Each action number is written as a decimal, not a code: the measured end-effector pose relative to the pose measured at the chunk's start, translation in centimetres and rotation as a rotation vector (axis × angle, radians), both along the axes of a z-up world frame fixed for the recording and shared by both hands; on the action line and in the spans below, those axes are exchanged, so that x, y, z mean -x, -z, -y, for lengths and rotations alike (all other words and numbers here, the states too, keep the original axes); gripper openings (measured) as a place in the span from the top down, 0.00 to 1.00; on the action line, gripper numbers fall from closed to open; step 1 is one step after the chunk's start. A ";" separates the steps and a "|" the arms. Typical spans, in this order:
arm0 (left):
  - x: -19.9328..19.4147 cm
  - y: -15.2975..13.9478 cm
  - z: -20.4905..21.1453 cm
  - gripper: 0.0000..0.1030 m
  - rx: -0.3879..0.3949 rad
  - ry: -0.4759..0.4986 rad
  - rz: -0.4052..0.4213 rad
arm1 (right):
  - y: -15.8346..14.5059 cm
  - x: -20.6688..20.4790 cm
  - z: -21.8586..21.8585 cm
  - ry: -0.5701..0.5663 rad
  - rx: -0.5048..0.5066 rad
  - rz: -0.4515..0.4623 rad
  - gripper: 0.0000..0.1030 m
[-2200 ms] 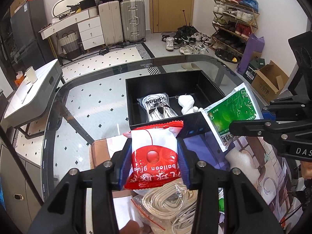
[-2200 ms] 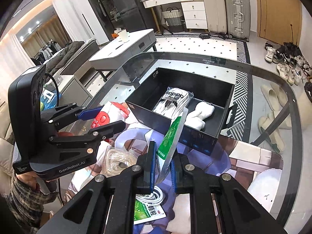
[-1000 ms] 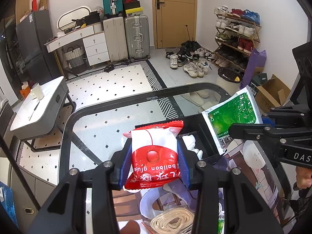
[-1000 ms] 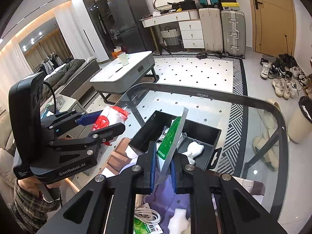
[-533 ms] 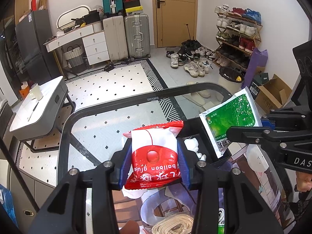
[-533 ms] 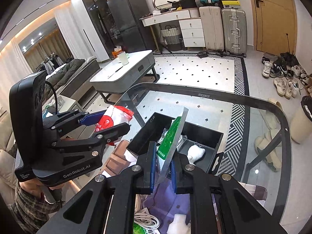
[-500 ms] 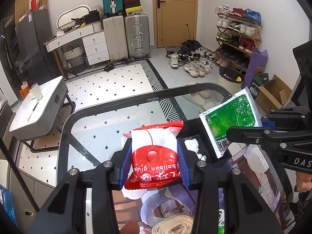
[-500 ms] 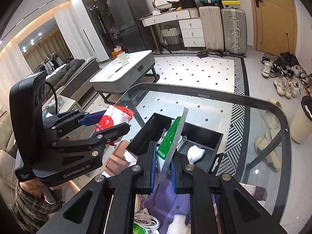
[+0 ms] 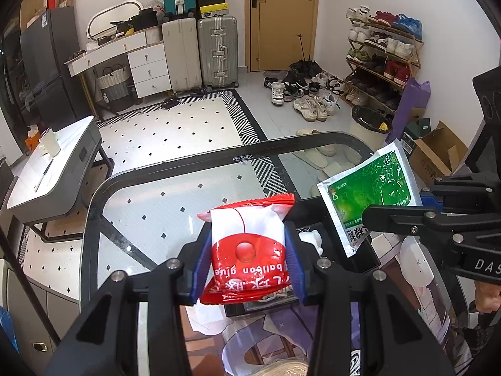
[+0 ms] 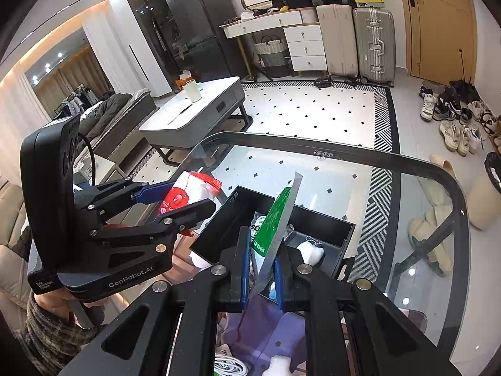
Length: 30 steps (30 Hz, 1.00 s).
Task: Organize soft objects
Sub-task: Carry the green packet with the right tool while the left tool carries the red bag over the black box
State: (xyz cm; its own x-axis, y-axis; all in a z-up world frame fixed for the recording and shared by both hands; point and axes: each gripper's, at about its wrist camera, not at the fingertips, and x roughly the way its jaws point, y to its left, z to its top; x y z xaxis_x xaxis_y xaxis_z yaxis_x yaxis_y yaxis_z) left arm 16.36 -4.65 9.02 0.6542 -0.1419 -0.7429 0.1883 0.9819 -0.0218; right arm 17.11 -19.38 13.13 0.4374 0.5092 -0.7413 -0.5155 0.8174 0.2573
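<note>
My left gripper (image 9: 247, 263) is shut on a red and white balloon glue packet (image 9: 249, 247), held in the air above the glass table; the packet (image 10: 184, 195) also shows at the left of the right wrist view. My right gripper (image 10: 262, 269) is shut on a flat green sachet (image 10: 271, 222), held edge-on; its printed face (image 9: 369, 191) shows in the left wrist view. Below and ahead sits a black box (image 10: 322, 219) holding a white plush toy (image 10: 310, 252) and a partly hidden bagged item. Both packets hover near the box's near edge.
The glass table (image 10: 360, 185) has a dark rounded rim. A purple patterned mat (image 10: 263, 329), white cable coils (image 10: 231, 366) and white pieces lie on its near part. A person's sleeve (image 10: 47, 338) holds the left gripper. A grey coffee table (image 10: 200, 116) stands beyond.
Since the earliest frames both grippers rose and pulled back from the box with their packets. Over the last second they drifted slightly forward; the box looks a little nearer. Both grips are unchanged.
</note>
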 end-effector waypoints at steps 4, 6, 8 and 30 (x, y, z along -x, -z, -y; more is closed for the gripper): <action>-0.5 0.7 0.1 0.59 -0.003 0.000 -0.018 | 0.7 -0.7 -0.1 -0.001 0.001 -0.014 0.88; -0.8 1.1 0.3 0.59 -0.005 -0.003 -0.026 | 1.2 -0.9 -0.2 -0.004 0.001 -0.024 0.88; -1.0 1.3 0.5 0.59 -0.001 0.000 -0.034 | 1.5 -1.1 -0.3 -0.004 0.001 -0.032 0.88; -3.3 4.4 1.4 0.59 0.020 0.006 -0.092 | 4.9 -4.2 -0.4 -0.022 -0.052 -0.112 0.88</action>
